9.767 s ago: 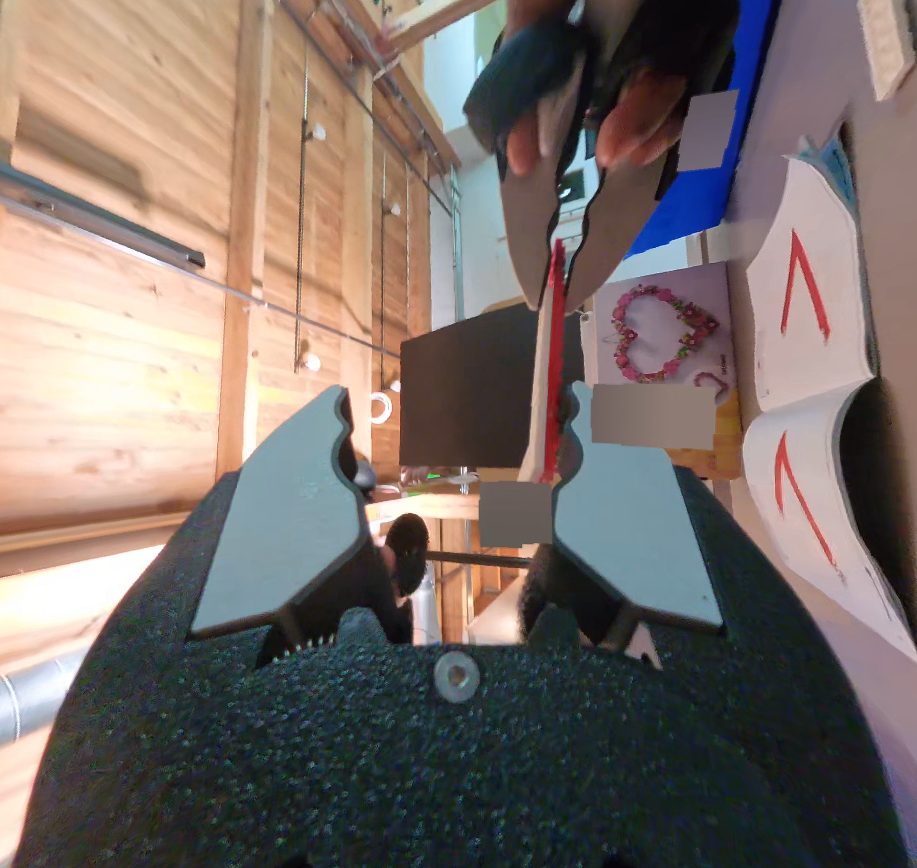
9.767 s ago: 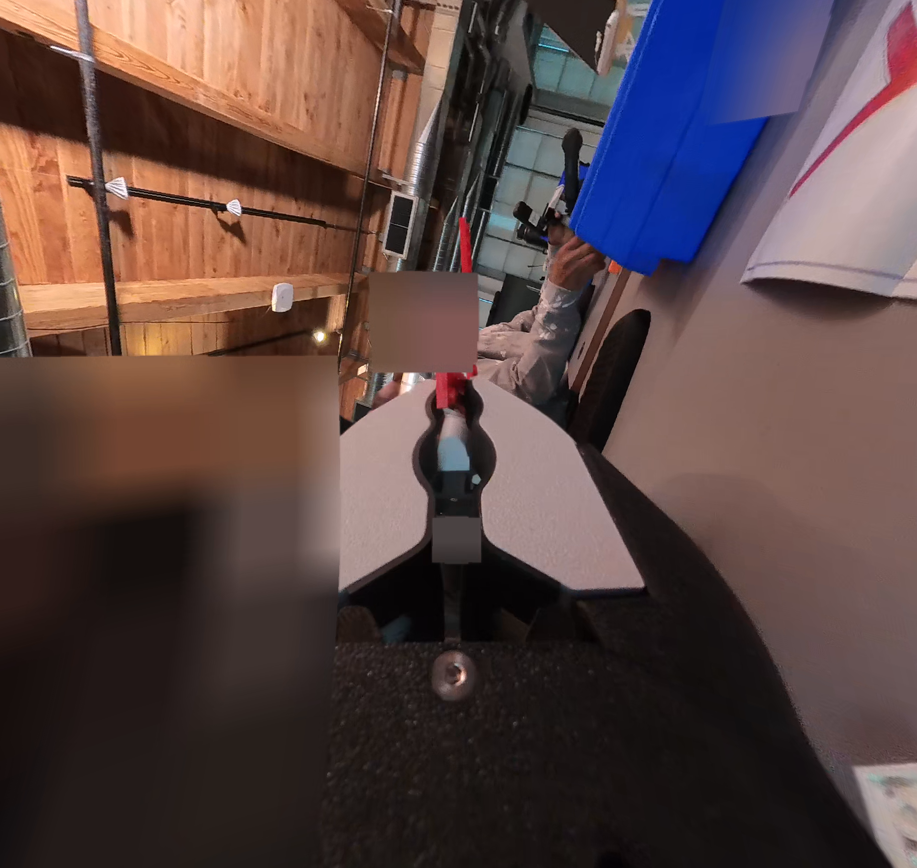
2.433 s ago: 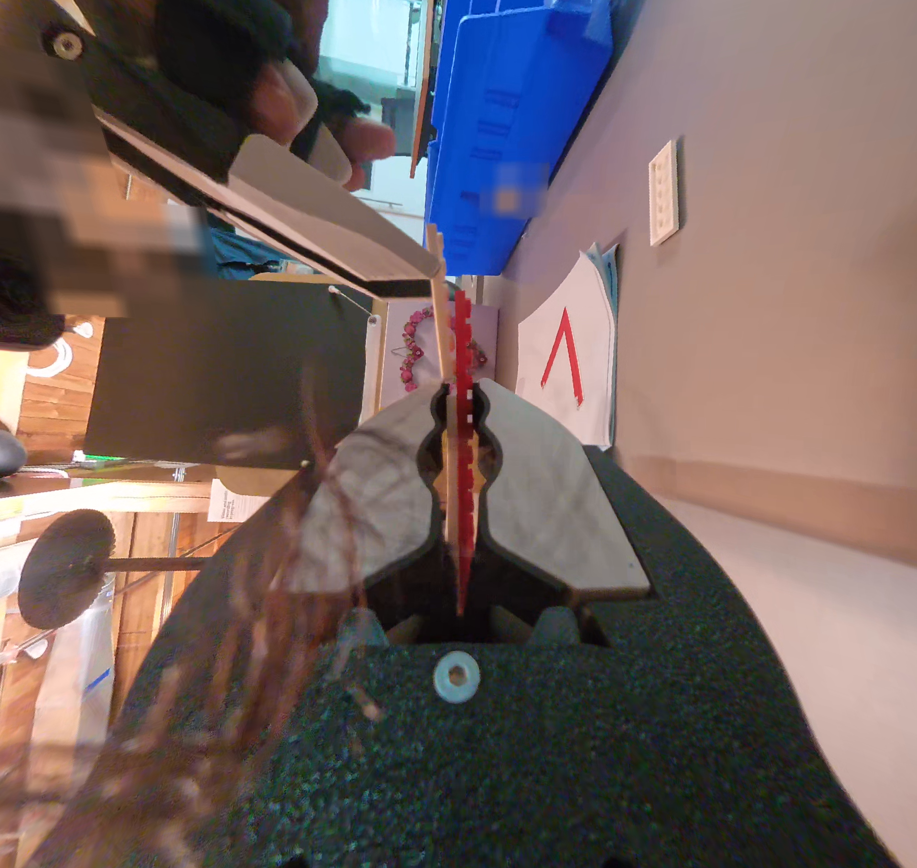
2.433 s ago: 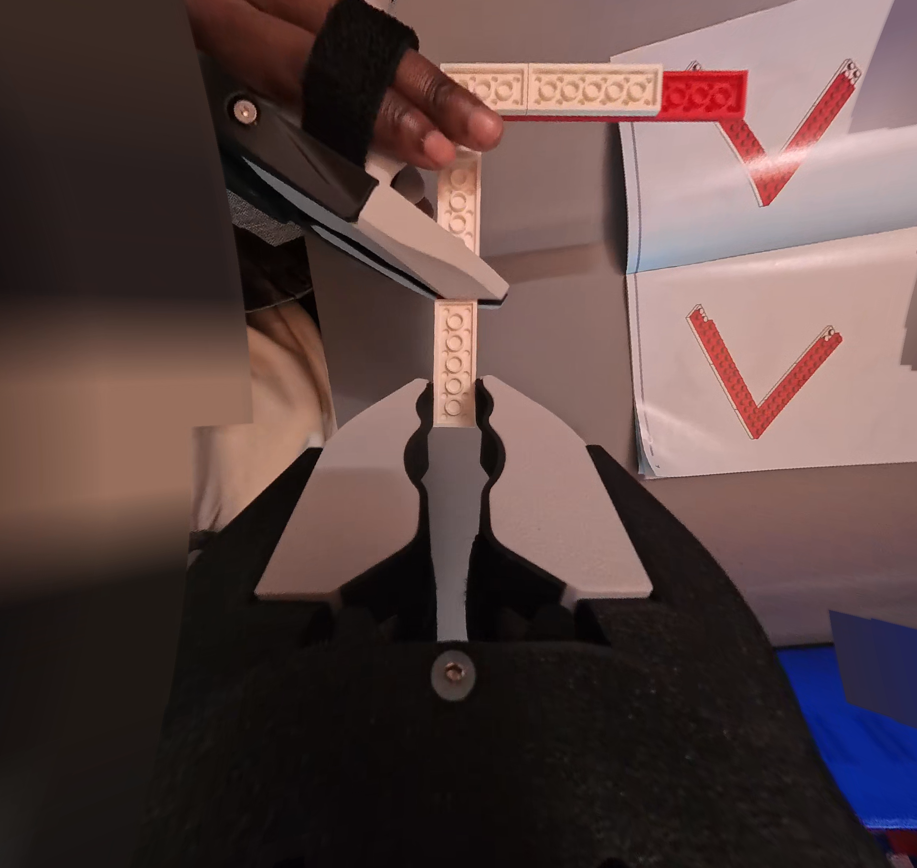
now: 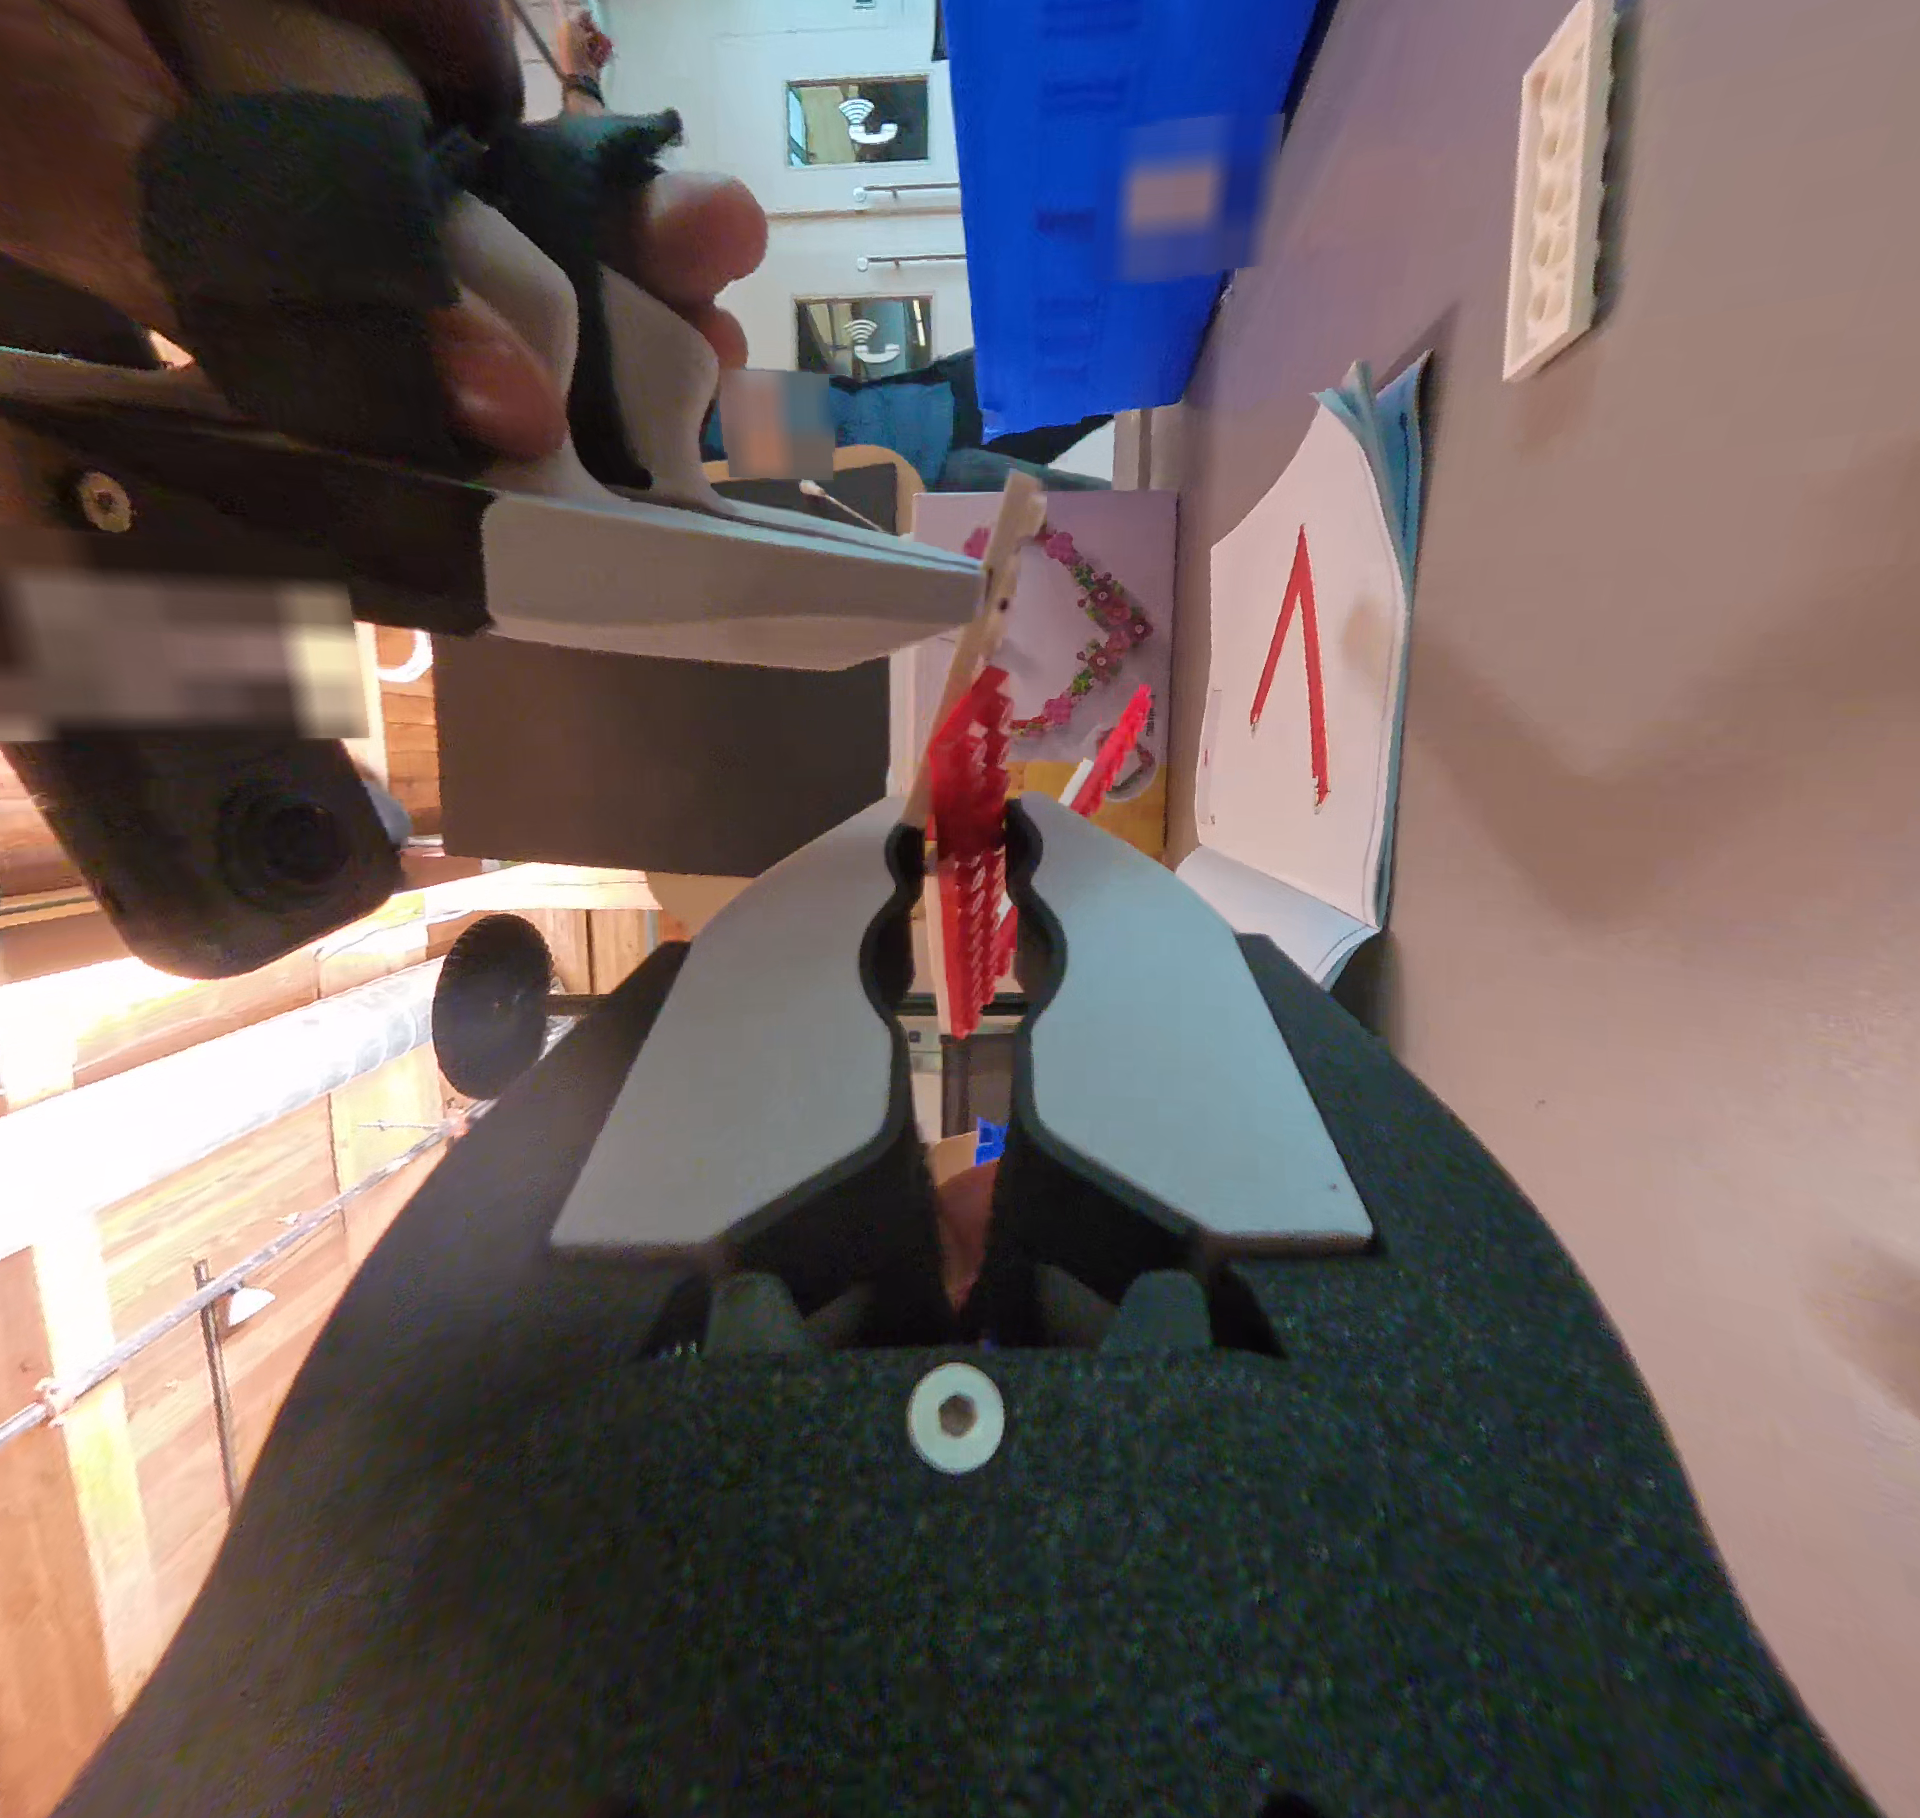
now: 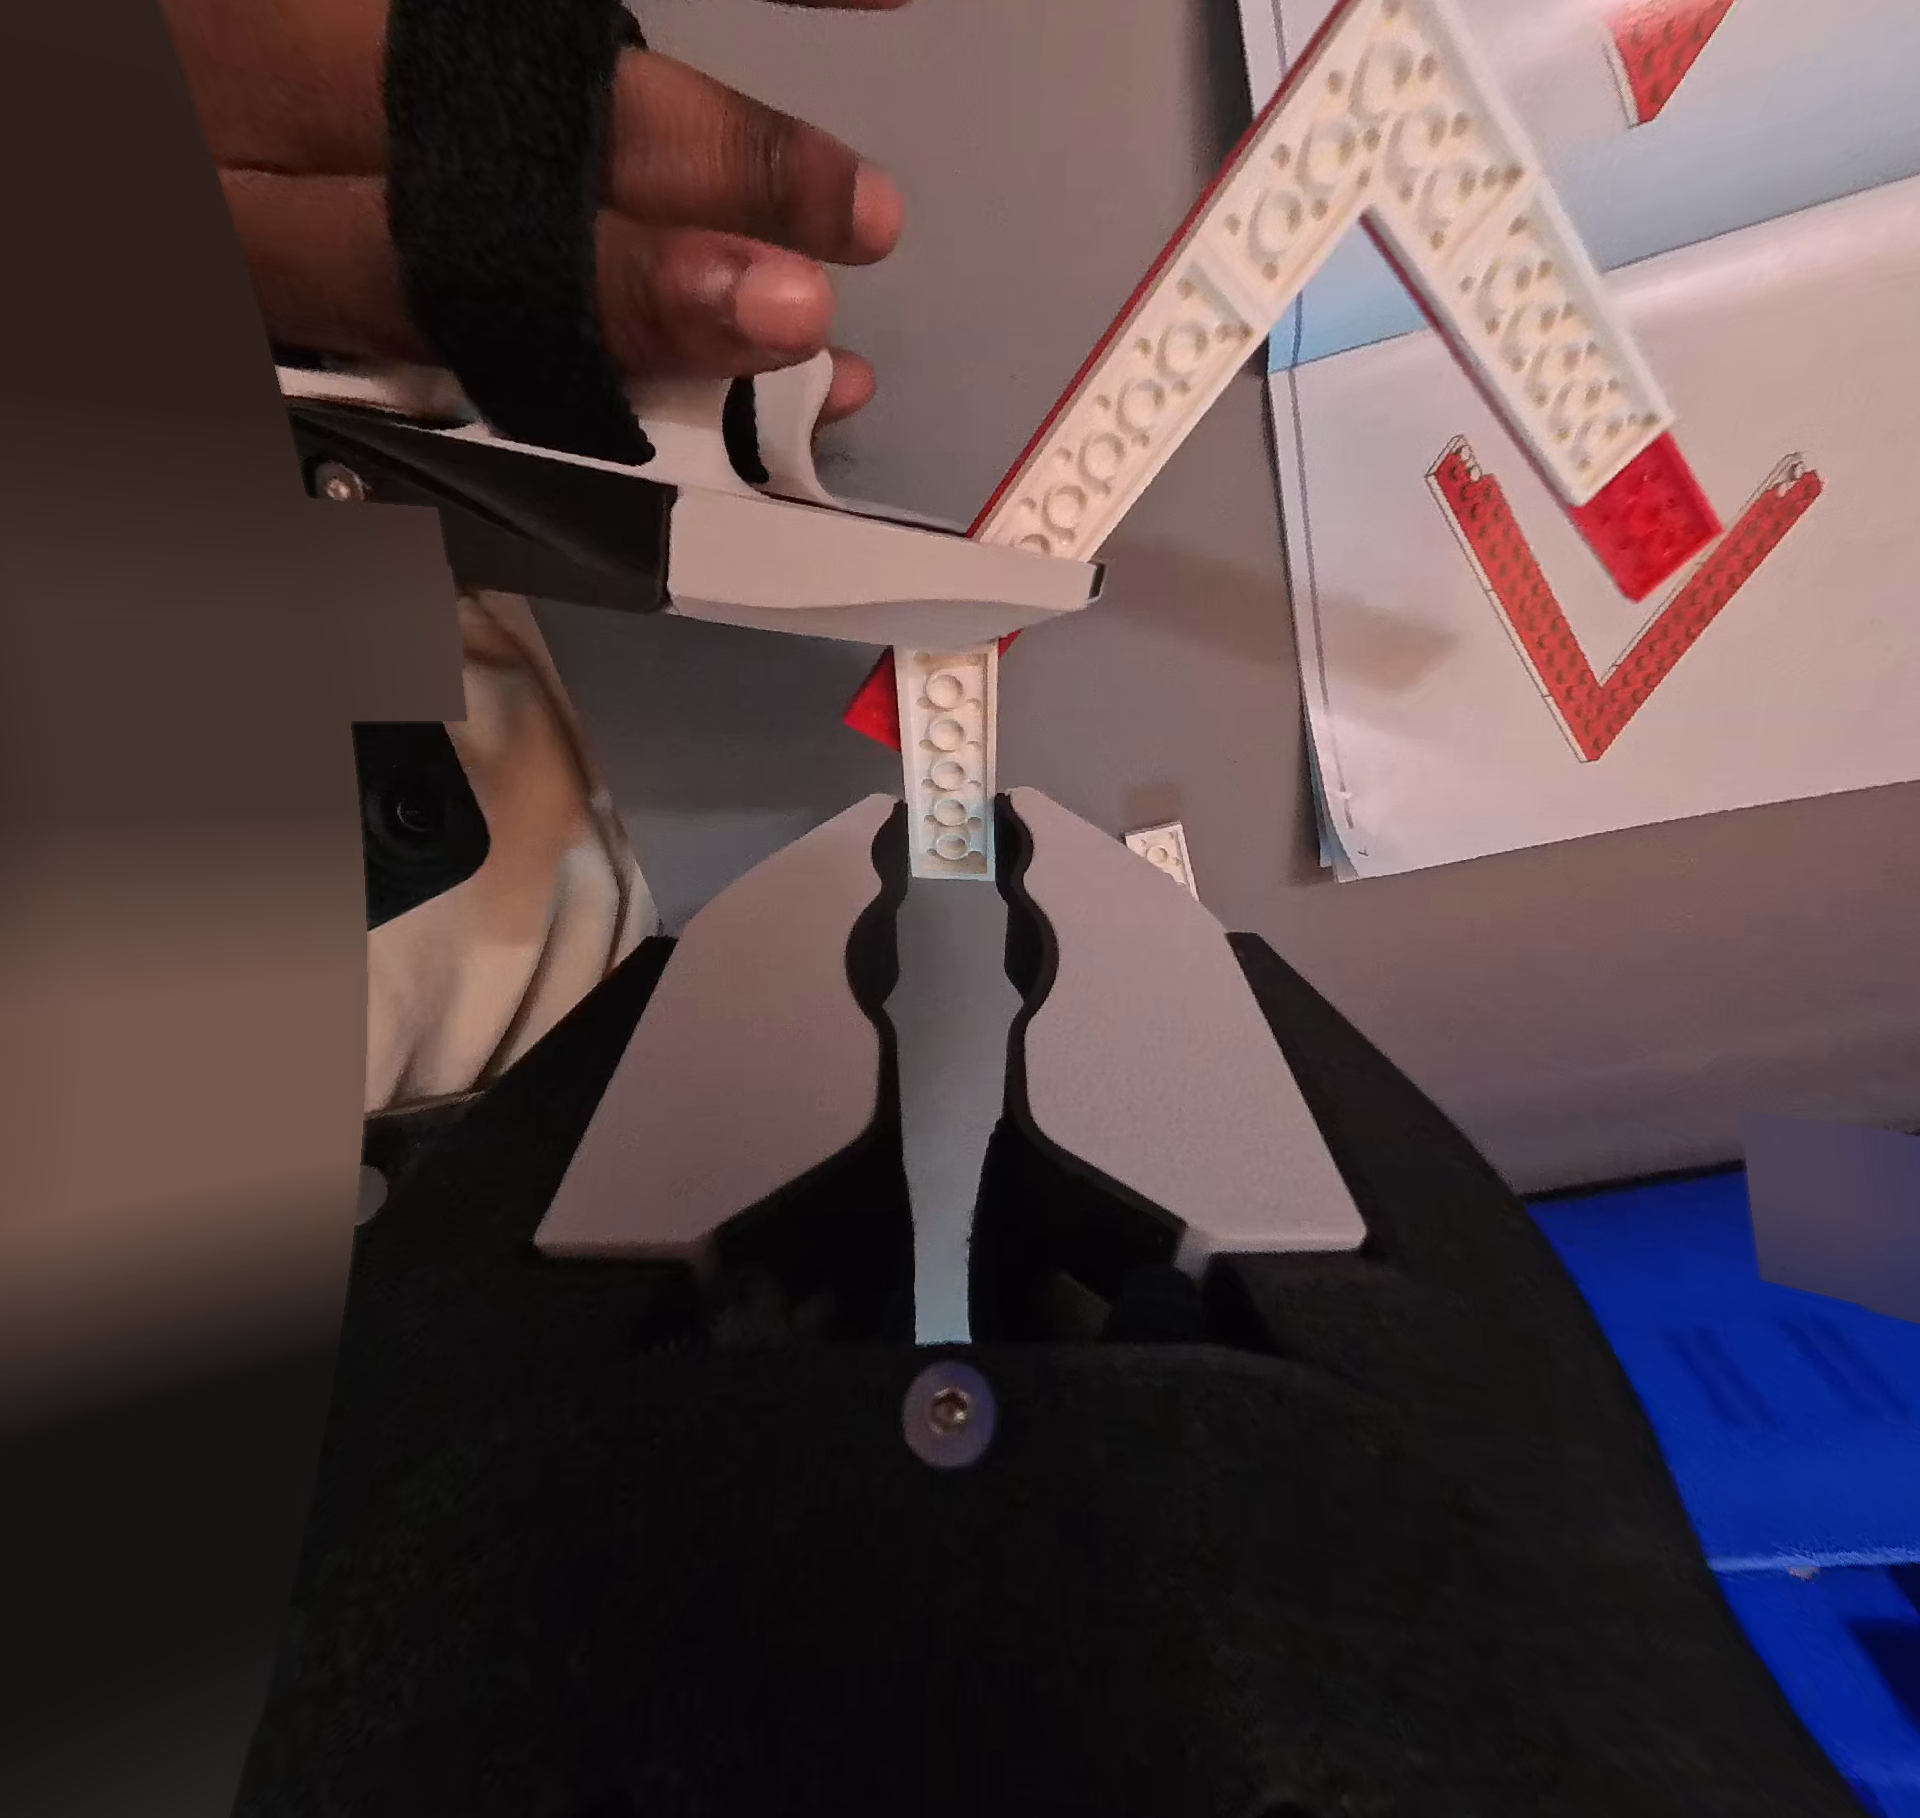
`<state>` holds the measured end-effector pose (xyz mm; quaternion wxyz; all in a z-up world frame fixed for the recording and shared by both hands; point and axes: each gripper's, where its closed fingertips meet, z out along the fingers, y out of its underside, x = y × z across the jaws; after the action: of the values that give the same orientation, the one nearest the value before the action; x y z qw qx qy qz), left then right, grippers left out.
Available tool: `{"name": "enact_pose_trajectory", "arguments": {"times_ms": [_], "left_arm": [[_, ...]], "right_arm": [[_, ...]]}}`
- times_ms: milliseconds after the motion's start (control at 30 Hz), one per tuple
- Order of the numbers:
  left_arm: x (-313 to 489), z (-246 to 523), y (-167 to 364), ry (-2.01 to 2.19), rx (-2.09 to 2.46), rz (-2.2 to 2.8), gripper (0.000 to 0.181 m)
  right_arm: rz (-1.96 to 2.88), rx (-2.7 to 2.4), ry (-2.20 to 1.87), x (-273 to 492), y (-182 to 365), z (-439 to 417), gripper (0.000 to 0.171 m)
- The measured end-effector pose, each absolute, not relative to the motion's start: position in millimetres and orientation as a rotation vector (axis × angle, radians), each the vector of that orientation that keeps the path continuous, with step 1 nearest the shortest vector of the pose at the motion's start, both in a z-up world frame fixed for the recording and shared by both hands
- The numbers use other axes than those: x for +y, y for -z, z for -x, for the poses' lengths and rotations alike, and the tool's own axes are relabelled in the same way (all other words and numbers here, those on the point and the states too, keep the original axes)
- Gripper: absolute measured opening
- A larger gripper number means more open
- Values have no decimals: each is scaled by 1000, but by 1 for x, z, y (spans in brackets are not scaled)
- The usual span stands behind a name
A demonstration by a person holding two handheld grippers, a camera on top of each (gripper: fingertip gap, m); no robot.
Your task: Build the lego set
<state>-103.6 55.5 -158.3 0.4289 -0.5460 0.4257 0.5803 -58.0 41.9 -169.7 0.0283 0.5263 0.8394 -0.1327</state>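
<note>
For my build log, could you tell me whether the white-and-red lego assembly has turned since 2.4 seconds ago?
Yes. The lego assembly has swung clockwise against the instruction booklet: its level arm now slants down.

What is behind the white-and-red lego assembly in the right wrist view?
An open instruction booklet lies on the grey table behind the lego assembly. Part of its red V drawings is covered.

Grey table (image 5: pixel 1662 833) bears open booklet (image 5: pixel 1299 729); white plate (image 5: pixel 1558 179); blue bin (image 5: pixel 1091 158).
</note>
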Motion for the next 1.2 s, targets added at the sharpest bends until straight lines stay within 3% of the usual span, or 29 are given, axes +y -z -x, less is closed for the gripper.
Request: {"name": "enact_pose_trajectory", "arguments": {"times_ms": [367, 600, 867, 1067, 1200], "left_arm": [[56, 113, 166, -1476, 1064, 1384, 12], [54, 117, 164, -1520, 1058, 1371, 12], [40, 142, 138, -1558, 947, 1345, 12], [35, 146, 125, -1588, 922, 1291, 12], [34, 147, 123, -1544, 893, 1300, 12]], "right_arm": [[-1641, 2319, 704, 36, 164, 61, 16], [-1702, 2337, 633, 55, 170, 59, 16], [-1980, 2554, 537, 114, 235, 61, 16], [-2030, 2553, 576, 136, 246, 82, 16], [-1994, 2699, 739, 131, 224, 95, 49]]}}
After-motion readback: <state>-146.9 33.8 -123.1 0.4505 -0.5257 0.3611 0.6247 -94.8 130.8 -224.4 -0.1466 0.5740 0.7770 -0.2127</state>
